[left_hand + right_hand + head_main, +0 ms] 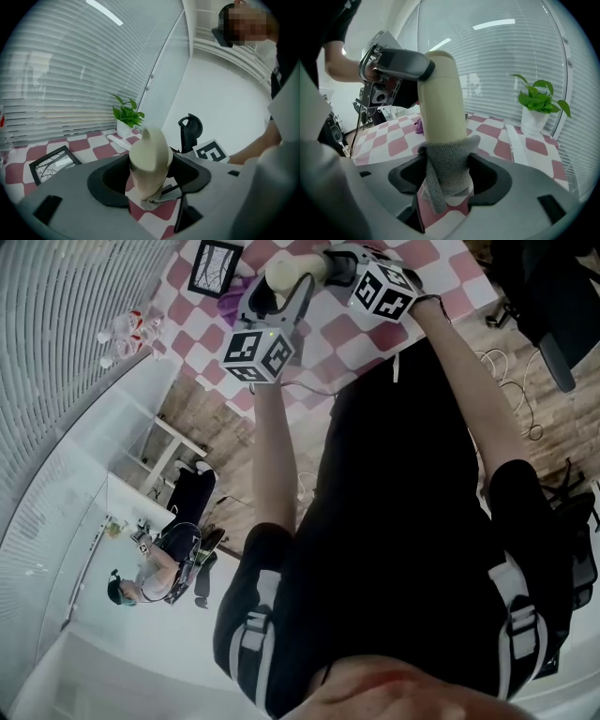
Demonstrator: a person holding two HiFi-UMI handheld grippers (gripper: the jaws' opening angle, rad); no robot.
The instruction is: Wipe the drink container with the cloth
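Up over the pink-checked table (393,140), the cream drink container (440,98) is held in the air between both tongs. Left tongs (150,176) are pinching it near the top end. Right tongs (447,176) are clamped wide on the grey cloth (447,164), which wraps the container's lower end.

My guess on handling: the body looks hard, smooth and kinda slick, so it could twist or slip if the top grip goes loose. I'd grab the straight wall, not the rounded lid. No idea if it's full. The cloth is a soft, floppy knit with a tail dangling, so it'll bunch.

Count: one container, one cloth, two tongs, plus one potted plant (539,103) and one picture frame (51,164) on the table.
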